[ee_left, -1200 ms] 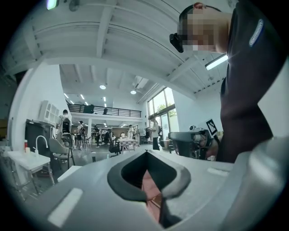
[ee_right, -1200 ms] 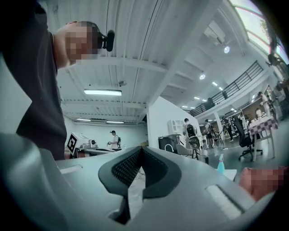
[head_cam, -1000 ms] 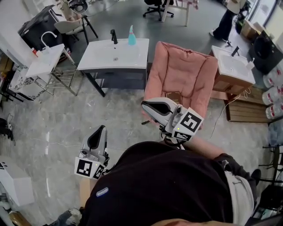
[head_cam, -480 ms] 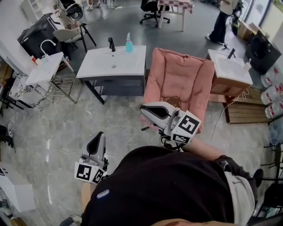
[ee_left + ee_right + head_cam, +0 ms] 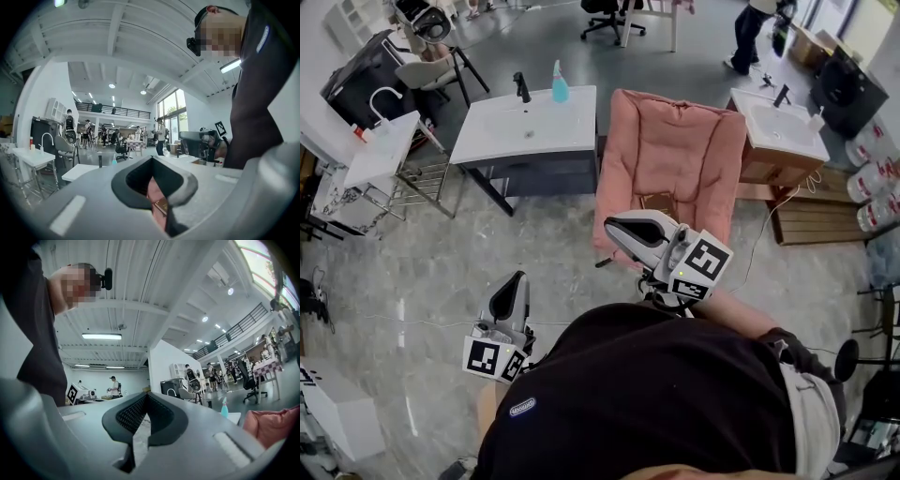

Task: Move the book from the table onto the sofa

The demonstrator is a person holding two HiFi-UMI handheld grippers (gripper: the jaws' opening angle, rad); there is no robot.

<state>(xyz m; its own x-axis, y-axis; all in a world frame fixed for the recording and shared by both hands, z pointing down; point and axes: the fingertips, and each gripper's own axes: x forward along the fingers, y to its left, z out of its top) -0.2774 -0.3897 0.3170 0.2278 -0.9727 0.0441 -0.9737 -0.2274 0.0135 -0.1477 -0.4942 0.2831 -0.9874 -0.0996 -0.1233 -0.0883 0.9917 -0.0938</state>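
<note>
A pink cushioned sofa chair stands just ahead of me in the head view. A flat brown thing that looks like the book lies on its seat. My right gripper hovers in front of the seat's near edge, jaws shut and empty. My left gripper hangs lower left over the floor, also shut with nothing in it. In the left gripper view, pink cushion and the brown book show through the slit of the left gripper. The right gripper looks out across the room.
A white washbasin table with a blue spray bottle stands left of the sofa. Another basin on a wooden cabinet sits to the right, beside a wooden pallet. A small sink stand is far left. A person stands at the back.
The view has slid a little, so the sofa and basins sit higher and further left. Both grippers drifted slightly and stayed shut.
</note>
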